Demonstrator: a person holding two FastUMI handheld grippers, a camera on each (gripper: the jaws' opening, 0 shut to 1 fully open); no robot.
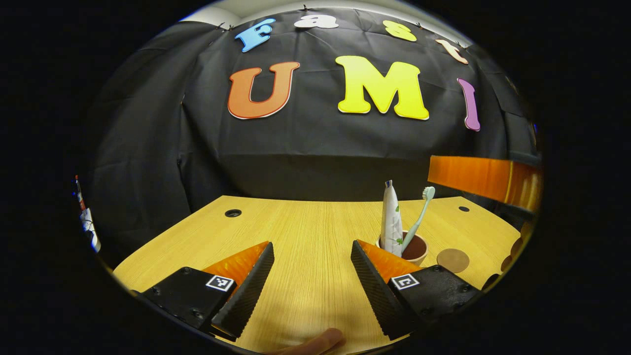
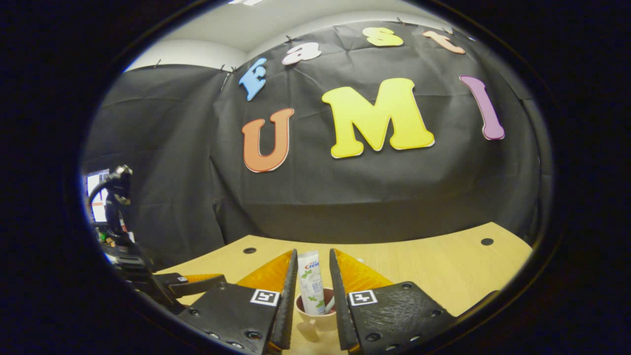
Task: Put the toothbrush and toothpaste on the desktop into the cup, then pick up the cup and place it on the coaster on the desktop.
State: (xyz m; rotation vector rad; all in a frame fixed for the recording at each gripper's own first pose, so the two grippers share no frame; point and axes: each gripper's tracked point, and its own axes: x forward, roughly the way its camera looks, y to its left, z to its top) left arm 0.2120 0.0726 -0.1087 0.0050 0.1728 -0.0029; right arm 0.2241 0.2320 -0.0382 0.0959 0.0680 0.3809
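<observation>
Right gripper [image 2: 313,315] fingers flank the cup [image 2: 317,315], contact unclear; left gripper [image 1: 312,281] fingers gape wide, holding nothing.

Desk [image 1: 305,231]: pale wood-grain top, a round cable hole [image 1: 233,213] near each far corner. Standing on it toward the right side, a cup [image 1: 415,250] holding toothpaste [image 1: 391,222] and toothbrush [image 1: 419,217]. Flat round coaster [image 1: 453,260] lies just beside the cup, nearer the right edge, not touching.
</observation>
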